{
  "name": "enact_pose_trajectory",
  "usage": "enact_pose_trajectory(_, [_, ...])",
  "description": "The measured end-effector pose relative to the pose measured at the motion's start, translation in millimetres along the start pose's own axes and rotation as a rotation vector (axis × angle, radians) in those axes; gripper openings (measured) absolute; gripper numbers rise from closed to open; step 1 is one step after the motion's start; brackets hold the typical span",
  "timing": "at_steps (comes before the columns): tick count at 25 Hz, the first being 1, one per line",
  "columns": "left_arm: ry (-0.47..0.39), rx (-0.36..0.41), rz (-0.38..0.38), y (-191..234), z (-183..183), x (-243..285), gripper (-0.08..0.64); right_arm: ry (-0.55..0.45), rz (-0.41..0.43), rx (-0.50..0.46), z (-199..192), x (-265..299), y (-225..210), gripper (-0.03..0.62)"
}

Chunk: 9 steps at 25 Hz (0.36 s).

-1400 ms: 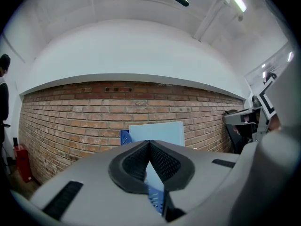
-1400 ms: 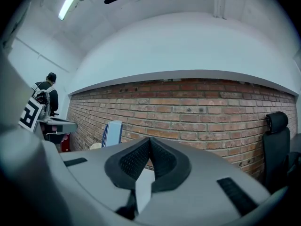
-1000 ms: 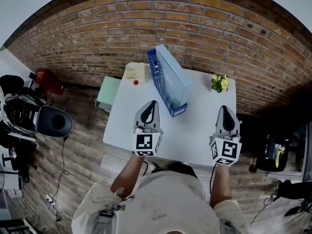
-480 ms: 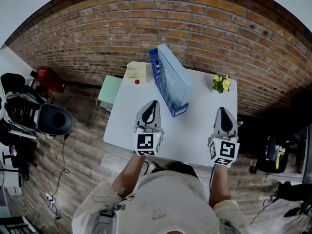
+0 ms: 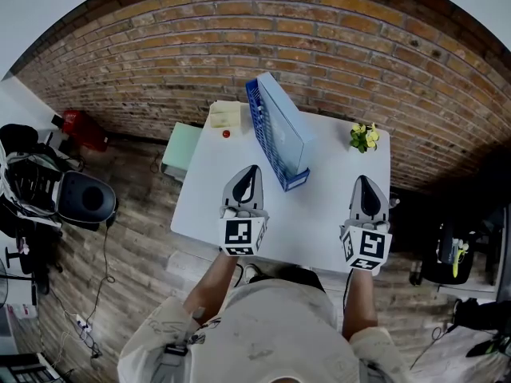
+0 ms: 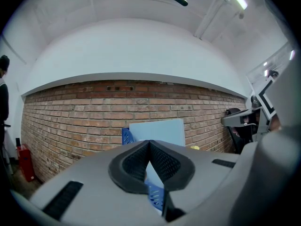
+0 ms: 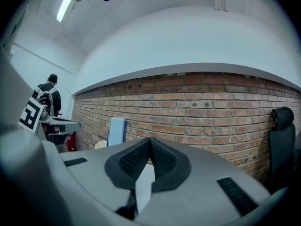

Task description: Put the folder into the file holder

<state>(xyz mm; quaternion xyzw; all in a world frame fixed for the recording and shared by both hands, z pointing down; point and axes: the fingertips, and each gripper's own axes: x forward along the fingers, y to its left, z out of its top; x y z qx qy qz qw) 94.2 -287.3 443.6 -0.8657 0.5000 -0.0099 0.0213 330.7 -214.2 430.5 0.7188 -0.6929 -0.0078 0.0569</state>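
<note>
The folder (image 5: pixel 282 118) stands in the file holder (image 5: pixel 261 126) on the table (image 5: pixel 319 214). The left tongs (image 5: pixel 251 170) and the right tongs (image 5: pixel 362 180) are both closed, holding nothing.

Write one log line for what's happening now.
folder: standing in file holder | left gripper: shut, empty | right gripper: shut, empty

The white table (image 5: pixel 319 222) is standing against the brick wall (image 5: pixel 160 62). The blue file holder (image 5: pixel 263 130) is standing at the table's far centre, and the light-blue folder (image 5: pixel 283 122) is sitting upright inside it. The left gripper (image 5: pixel 251 169) and the right gripper (image 5: pixel 365 180) are being held over the near part of the table, one on each side of the holder and clear of it. A yellow-flowered plant (image 5: pixel 363 136) is sitting at the far right corner. A small red object (image 5: pixel 226 134) and a yellow pad (image 5: pixel 226 116) are lying at the far left.
</note>
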Motion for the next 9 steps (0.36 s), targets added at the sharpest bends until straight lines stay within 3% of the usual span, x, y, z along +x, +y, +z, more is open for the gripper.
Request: enact_pose_trajectory(9, [-0.002, 0.002, 0.001, -3.0, 1.8, 2.5, 0.009, 0.001, 0.001, 0.000, -0.7, 1.2, -3.3, 0.020])
